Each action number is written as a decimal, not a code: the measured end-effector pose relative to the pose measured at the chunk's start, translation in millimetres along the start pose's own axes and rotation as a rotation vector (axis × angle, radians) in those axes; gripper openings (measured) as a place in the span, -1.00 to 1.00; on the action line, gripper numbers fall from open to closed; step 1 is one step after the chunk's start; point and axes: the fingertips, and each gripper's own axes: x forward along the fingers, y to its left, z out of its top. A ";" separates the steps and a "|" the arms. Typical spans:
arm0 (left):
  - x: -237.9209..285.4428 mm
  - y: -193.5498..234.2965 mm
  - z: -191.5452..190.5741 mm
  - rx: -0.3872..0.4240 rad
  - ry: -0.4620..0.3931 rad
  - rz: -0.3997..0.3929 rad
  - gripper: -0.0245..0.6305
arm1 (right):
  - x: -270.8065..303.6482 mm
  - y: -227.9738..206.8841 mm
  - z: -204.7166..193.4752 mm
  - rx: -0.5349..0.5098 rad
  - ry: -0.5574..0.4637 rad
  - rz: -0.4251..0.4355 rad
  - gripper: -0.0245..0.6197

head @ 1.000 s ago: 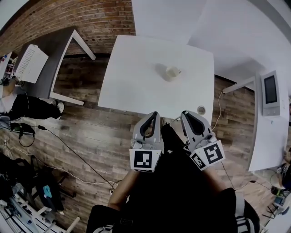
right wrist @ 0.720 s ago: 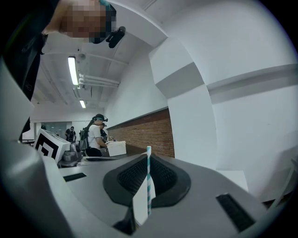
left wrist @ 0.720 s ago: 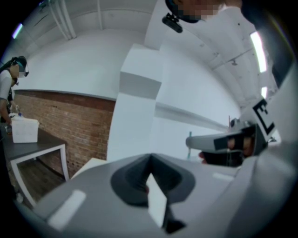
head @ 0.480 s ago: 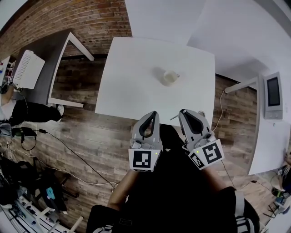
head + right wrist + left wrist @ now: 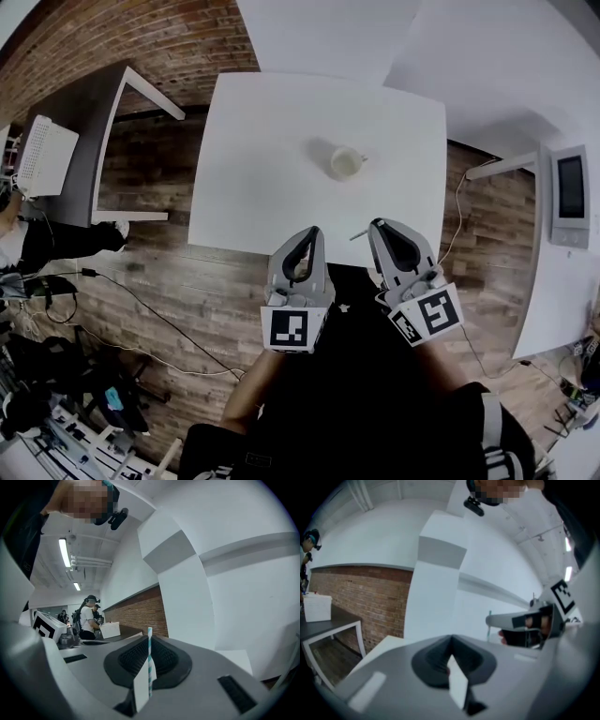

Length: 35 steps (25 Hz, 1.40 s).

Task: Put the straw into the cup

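A small white cup stands upright on the white table, right of its middle. Both grippers hang side by side just off the table's near edge, apart from the cup. My right gripper is shut on a thin teal-and-white striped straw, which stands up between its jaws; its end pokes out to the left in the head view. My left gripper is shut with nothing in it. The left gripper view shows the right gripper and the straw's tip off to its right.
The floor is wood plank with cables running across it. A dark desk with a white box stands at the left, a brick wall behind. A device with a screen sits at the right. People stand far off in the right gripper view.
The table and cup have slid lower and closer in the head view, so the near edge now lies just ahead of both grippers. Both grippers stay shut; the straw stays held.
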 end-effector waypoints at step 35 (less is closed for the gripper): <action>128.6 19.7 -60.5 -0.054 0.138 -0.010 -0.92 | 103.8 -108.4 -44.7 0.127 0.053 0.005 -0.87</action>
